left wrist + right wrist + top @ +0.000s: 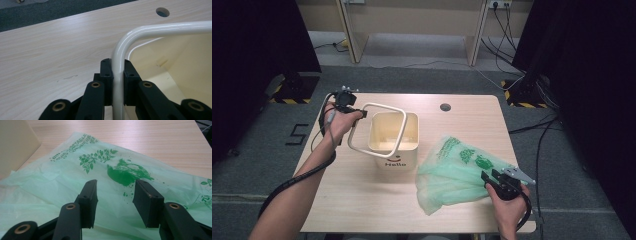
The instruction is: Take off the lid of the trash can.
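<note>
- A pale wooden table [362,200] seen from above, the person's forearms coming in from the bottom edge.
- A cream bin [394,145] stands upright near the table's centre, open at the top, with "Hello" printed on its near wall.
- A white frame [377,127] of rounded tube sits tilted over the bin's rim, its raised side toward nine o'clock.
- The left gripper [362,114] is at ten o'clock from the bin. Its jaws are clamped on the frame's tube just below a corner bend, the pads [107,75] pressing on both sides of it.
- A green bag [457,172], thin and crumpled with leaf prints, lies flat on the table at four o'clock from the bin, touching or nearly touching the bin's base.
- The right gripper [486,176] is at the bag's four o'clock edge. Its jaws stand apart above the plastic, gripping nothing; the bag spreads beneath and beyond them.
</note>
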A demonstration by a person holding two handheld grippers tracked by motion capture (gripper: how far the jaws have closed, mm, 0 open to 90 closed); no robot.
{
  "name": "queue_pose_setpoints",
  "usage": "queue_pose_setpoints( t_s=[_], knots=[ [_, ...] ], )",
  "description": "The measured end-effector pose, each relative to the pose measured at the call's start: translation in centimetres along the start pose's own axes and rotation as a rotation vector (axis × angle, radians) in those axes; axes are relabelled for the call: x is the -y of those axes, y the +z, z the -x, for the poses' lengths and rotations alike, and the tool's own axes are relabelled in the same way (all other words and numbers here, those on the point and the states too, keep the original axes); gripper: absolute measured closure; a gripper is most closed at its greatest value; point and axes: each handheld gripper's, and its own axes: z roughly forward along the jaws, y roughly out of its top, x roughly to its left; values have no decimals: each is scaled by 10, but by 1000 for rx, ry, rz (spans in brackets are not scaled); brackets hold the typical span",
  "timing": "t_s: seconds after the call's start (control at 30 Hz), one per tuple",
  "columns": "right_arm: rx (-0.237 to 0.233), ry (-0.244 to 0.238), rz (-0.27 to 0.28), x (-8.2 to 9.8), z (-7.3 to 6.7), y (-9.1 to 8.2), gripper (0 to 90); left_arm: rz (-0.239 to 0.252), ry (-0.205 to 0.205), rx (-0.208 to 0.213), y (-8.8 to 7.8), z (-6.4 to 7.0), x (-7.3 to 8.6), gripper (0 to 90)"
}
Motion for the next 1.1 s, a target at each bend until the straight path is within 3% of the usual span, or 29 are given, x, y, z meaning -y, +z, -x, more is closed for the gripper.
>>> queue_pose_setpoints(
  t_s=[1.1],
  knots=[
    [2,-1,-5,0,0,0,538,-18,-47,-35,-16,-35,7,808]
  ],
)
